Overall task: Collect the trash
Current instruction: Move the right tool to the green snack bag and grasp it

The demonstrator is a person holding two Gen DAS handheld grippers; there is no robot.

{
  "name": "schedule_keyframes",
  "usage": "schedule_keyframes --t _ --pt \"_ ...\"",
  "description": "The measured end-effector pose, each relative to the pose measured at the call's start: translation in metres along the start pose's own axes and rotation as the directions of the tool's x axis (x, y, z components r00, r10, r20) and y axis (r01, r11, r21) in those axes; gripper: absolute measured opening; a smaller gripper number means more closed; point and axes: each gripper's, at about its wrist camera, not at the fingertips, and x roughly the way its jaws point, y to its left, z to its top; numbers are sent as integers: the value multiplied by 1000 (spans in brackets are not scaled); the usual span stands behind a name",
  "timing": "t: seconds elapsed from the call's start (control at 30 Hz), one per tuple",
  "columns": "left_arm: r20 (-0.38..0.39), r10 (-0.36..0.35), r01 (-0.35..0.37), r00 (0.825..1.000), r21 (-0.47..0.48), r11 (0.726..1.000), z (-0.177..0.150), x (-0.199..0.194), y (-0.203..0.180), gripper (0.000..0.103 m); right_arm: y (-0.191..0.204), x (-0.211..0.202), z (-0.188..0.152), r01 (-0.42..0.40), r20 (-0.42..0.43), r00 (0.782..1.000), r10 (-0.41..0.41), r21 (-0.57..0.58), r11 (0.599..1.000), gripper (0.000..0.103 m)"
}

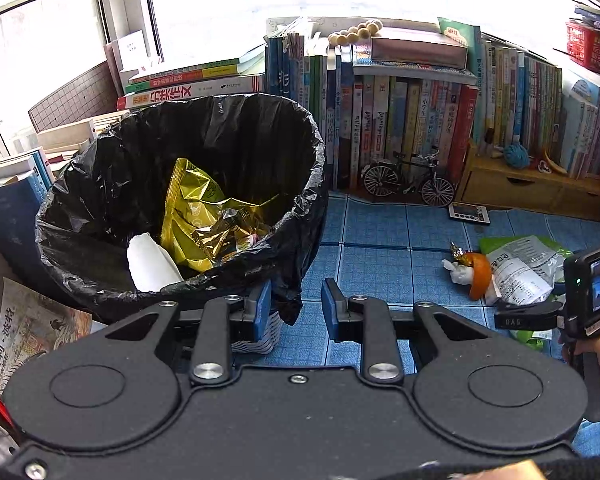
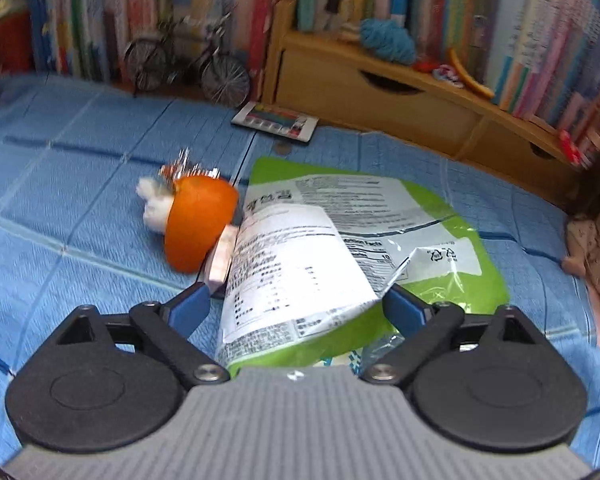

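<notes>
Straddled by the spread fingers of the right gripper (image 2: 296, 308), nothing yet pinched, a green-and-white snack bag (image 2: 312, 256) is seen lying flat on the blue mat (image 2: 60, 208). It is judged to be light, thin and crinkly, likely slick on its printed face; a hold is best taken at the folded near edge, where the film is doubled and stands slightly proud. Just beside it an orange peel (image 2: 198, 224) is found (curved, fairly stiff, easily lifted by its rim), with a white tissue wad (image 2: 152, 204) and a scrap of foil touching its far side. The left gripper (image 1: 296, 310) is held open and empty near the black-lined bin (image 1: 180, 208), in which a gold bag (image 1: 204, 216) and white paper (image 1: 152, 264) already rest. Whatever sits under the bag's near end is hidden by the gripper body, and the small pale piece between peel and bag cannot be identified through the blur.
</notes>
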Motion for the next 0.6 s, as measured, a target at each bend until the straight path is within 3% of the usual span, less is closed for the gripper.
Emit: schedule_keyframes --t 0.13,0.23,0.3,0.6 --pt "-7 2 -2 1000 -5 1000 0 4 -1 26 1 19 -6 -42 -89 995 39 -37 998 95" --pt "-10 2 -2 1000 -12 1000 1 6 0 26 -26 29 -8 -101 -129 983 127 189 977 102" --pt "-10 2 -2 1000 -17 1000 0 6 1 26 -22 30 -8 -120 -138 981 139 135 984 103" --pt "-14 -1 0 1000 -38 999 -2 11 3 26 -25 37 -5 -133 -190 969 157 129 983 103"
